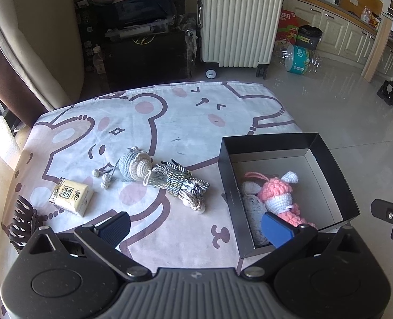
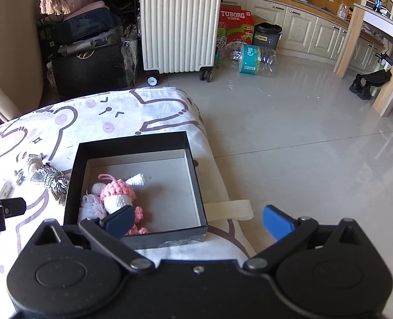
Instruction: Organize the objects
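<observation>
My left gripper (image 1: 196,226) stands wide open and empty over the cartoon-print cloth (image 1: 169,111). My right gripper (image 2: 199,222) is spread fully too, holding nothing, above the near edge of the black box (image 2: 196,180). Inside the box lies the pink-and-white crochet doll (image 2: 118,195), touching a pale knitted item I can't quite identify. On the cloth left of the box lie a grey crochet doll (image 1: 133,166), a tasselled cord bundle (image 1: 180,183) and a tissue packet (image 1: 71,196).
</observation>
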`<state>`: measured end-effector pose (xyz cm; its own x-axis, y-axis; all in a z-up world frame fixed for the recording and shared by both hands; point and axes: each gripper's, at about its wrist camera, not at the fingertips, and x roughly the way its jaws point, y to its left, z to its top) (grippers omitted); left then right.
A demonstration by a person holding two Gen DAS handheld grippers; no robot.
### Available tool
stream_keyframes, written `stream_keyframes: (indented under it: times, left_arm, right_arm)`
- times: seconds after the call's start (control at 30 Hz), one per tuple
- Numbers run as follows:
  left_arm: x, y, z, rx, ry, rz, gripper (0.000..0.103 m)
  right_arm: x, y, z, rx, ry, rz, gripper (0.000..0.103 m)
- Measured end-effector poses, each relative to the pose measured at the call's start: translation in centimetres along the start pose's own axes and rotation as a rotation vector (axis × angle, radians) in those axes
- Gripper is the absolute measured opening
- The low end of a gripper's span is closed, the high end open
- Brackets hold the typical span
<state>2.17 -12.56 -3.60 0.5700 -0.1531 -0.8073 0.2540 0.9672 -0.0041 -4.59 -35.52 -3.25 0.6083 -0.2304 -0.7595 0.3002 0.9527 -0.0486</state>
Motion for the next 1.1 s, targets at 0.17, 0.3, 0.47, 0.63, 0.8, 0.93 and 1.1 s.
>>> stream_keyframes:
  times: [0.17, 0.3, 0.47, 0.63, 0.8, 0.93, 1.1]
  left_arm:
    - [0.0, 0.0, 0.0, 0.001, -0.001, 0.0, 0.103]
    - [0.0, -0.2, -0.1, 0.002, 0.002, -0.002, 0.103]
    - [0.0, -0.2, -0.1, 0.004, 0.0, -0.005, 0.103]
    - [0.1, 0.1, 0.0, 0.001, 0.003, -0.008, 0.103]
    - [0.1, 0.6, 0.0, -0.009, 0.005, -0.009, 0.103]
    - [0.0, 1.1, 0.0, -0.015, 0.002, -0.011, 0.103]
    - [-0.2, 2.0, -0.1, -0.025, -0.001, -0.003, 0.103]
  right_arm:
    - [0.0, -0.1, 0.0, -0.002, 0.004, -0.003, 0.103]
    - [0.1, -0.3, -0.1, 0.005, 0.005, -0.003, 0.103]
    - [0.1, -0.3, -0.1, 0.001, 0.007, -0.003, 0.103]
    - [0.1, -0.3, -0.2, 0.008, 0.01, -0.004, 0.103]
    - [0.1, 0.0, -0.2, 0.003, 0.009, -0.003, 0.103]
    - [0.0, 0.3, -0.2, 0.002, 0.008, -0.003, 0.103]
    - [0.1, 1.0, 0.0, -0.003, 0.008, 0.003, 0.103]
